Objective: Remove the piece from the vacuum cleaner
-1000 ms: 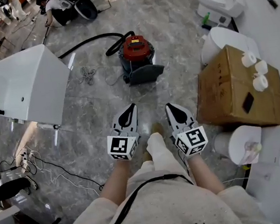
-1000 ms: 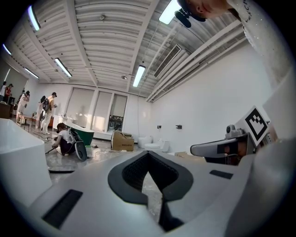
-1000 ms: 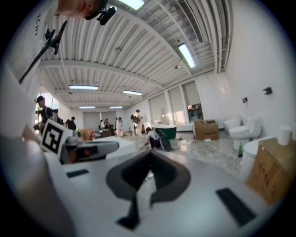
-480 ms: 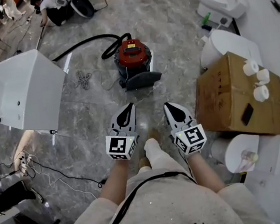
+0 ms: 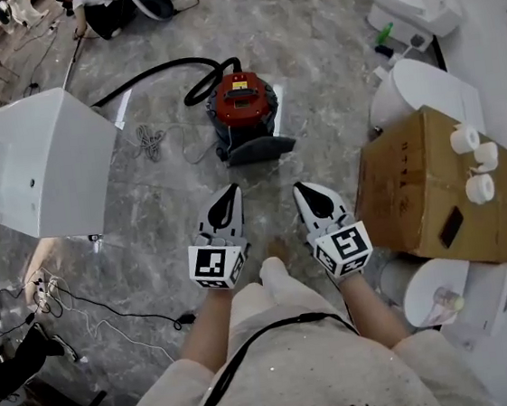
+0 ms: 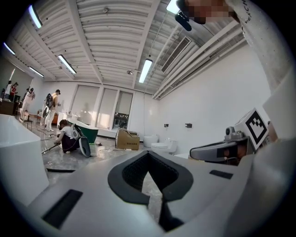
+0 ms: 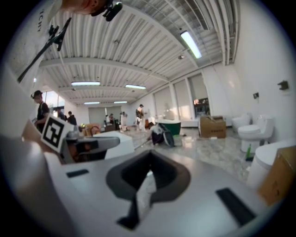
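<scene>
The large white fixture (image 5: 40, 163) stands at the far left on the grey marble floor (image 5: 327, 53). Thin cables (image 5: 93, 311) trail across the floor below it, and a loose cord coil (image 5: 148, 141) lies between the fixture and the vacuum cleaner.

The left gripper (image 5: 230, 191) is held low in front of the person, pointing toward the vacuum cleaner. In the left gripper view its jaws (image 6: 149, 178) are closed together with nothing between them.

The vacuum cleaner (image 5: 240, 103) sits on the floor ahead of both grippers and well apart from them. It has a red top and a dark body. A black hose (image 5: 161, 71) curves away from it to the left. A dark grey piece (image 5: 258, 147) projects from its near side and rests against the floor. Neither gripper touches the machine.

The right gripper (image 5: 303, 188) is held beside the left one, pointing the same way. In the right gripper view its jaws (image 7: 147, 178) are clenched shut and hold nothing.

A cardboard box (image 5: 420, 183) stands at the right with 3 paper rolls (image 5: 476, 161) on top. A white toilet (image 5: 413, 8) stands beyond the box.
</scene>
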The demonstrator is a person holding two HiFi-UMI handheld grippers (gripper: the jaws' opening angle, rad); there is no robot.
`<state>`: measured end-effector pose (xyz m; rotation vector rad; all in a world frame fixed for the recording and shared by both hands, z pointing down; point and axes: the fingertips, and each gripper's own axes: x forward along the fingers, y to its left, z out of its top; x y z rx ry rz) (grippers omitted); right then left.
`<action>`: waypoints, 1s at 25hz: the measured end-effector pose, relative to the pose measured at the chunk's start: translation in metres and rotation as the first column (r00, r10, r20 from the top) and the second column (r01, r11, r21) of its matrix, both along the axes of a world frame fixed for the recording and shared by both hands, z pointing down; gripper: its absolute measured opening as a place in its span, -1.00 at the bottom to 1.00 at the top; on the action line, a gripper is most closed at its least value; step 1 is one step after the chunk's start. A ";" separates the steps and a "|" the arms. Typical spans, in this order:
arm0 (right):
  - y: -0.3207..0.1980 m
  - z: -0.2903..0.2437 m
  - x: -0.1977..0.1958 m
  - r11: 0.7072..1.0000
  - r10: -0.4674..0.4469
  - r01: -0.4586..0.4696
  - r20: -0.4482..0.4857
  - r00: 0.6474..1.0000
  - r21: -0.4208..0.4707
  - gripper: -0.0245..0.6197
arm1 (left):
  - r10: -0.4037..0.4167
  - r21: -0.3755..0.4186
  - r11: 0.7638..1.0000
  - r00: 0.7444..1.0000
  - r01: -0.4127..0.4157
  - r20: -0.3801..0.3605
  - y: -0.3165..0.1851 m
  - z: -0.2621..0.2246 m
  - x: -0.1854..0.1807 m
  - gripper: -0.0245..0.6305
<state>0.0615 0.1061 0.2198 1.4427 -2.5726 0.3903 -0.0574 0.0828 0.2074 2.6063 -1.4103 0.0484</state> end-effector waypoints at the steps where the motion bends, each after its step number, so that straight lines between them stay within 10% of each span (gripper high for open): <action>1: -0.004 0.003 0.000 1.000 -0.003 0.003 0.000 1.000 -0.004 -0.88 | -0.003 0.000 1.000 1.000 0.003 -0.002 -0.004 0.002 -0.001 -0.87; 25: -0.083 0.097 -0.004 0.991 0.005 -0.009 -0.026 1.000 -0.132 -0.88 | 0.064 -0.167 0.985 0.995 -0.050 0.080 -0.089 0.112 -0.007 -0.87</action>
